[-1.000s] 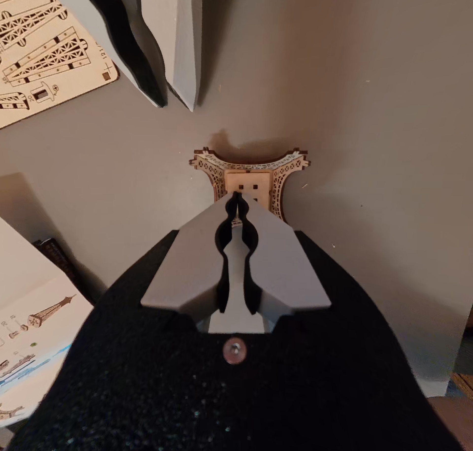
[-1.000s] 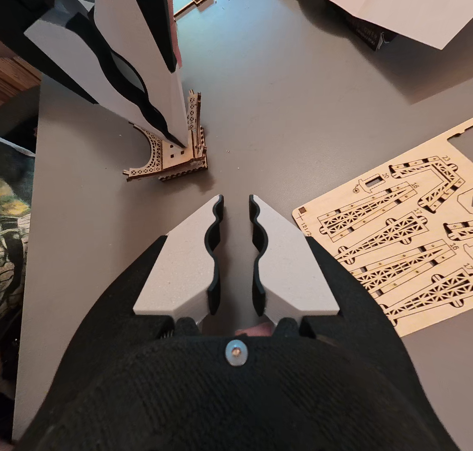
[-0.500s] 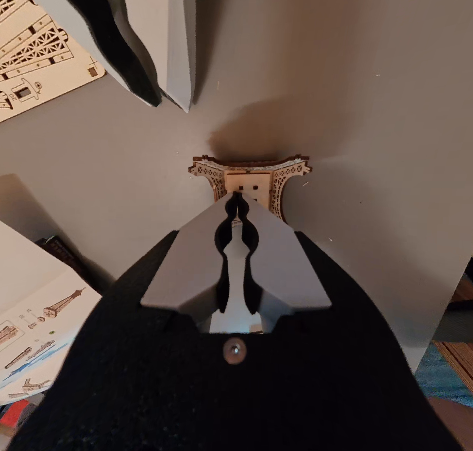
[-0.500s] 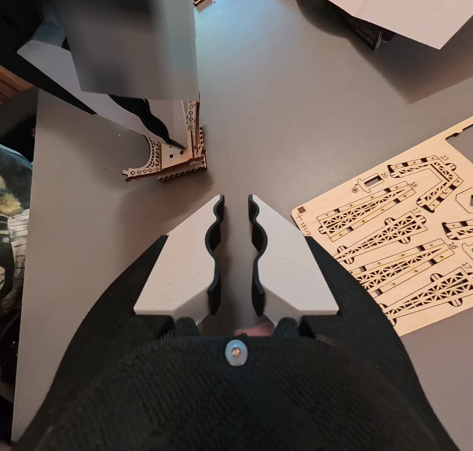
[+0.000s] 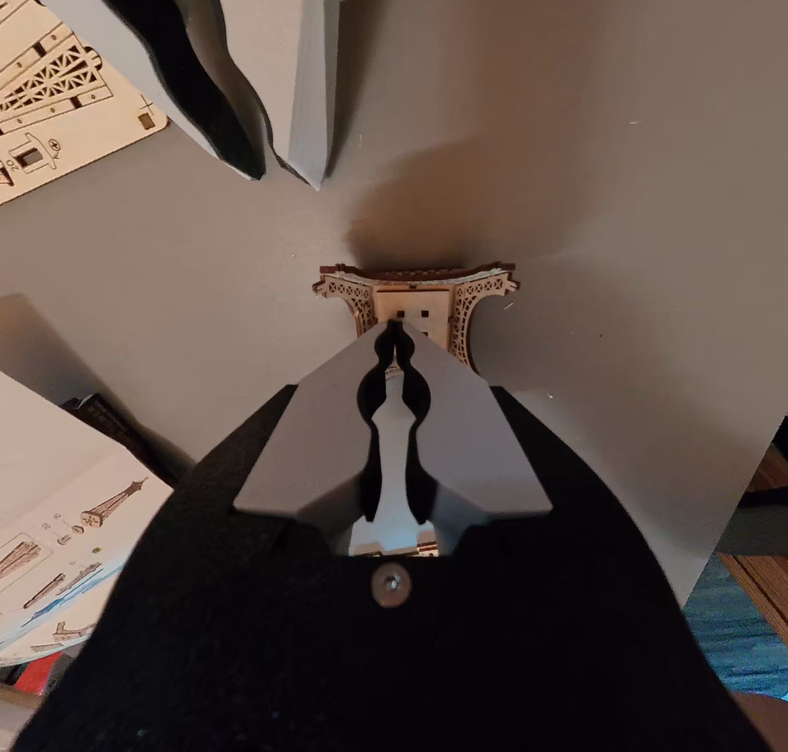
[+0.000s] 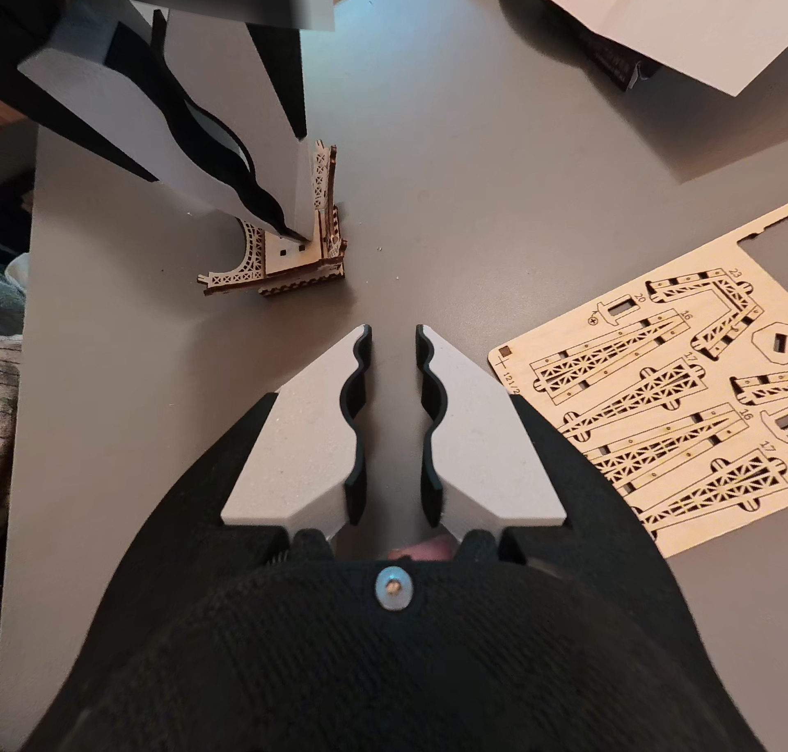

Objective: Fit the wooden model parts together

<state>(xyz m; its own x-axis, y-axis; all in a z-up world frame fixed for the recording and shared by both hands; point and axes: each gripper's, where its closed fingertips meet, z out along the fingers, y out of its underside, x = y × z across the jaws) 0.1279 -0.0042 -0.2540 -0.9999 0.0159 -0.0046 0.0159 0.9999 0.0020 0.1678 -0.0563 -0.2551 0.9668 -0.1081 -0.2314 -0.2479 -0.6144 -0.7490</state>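
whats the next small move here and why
Probably swing the open, empty right gripper toward the pale laser-cut wooden parts sheet beside it to fetch a piece. The left gripper is shut on the lattice-patterned wooden tower base, steadying it on the grey table.

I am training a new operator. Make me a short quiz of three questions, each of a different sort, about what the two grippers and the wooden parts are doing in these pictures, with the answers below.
1. True or false: the right gripper holds a wooden piece.
2. Which gripper is shut on the wooden tower base? A) left B) right C) neither
3. Fill in: the wooden parts sheet lies flat on the grey ____.

Key
1. False: its jaws stand apart with nothing between them, above the table.
2. A: the left gripper is closed on the base, which stands on the table.
3. table
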